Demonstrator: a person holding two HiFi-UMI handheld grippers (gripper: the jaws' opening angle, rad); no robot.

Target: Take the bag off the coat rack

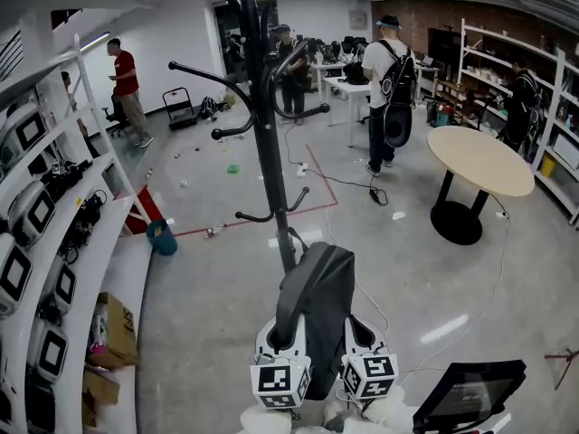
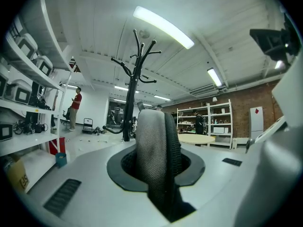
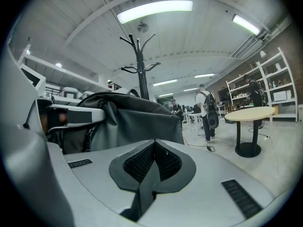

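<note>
Jaws of my left gripper [image 2: 156, 174] and right gripper [image 3: 150, 171] each pinch a strap [image 2: 154, 136] of the soft, sagging, probably light bag [image 1: 317, 301].

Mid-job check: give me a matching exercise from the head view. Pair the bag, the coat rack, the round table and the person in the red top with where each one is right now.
Things:
1. bag
2. coat rack
3. round table
4. person in red top

Places:
A. right side of the room
B. far left of the room
C. bottom centre, off the rack
D. upright at centre, nothing hanging on it

Pairs: 1-C; 2-D; 3-A; 4-B
</note>
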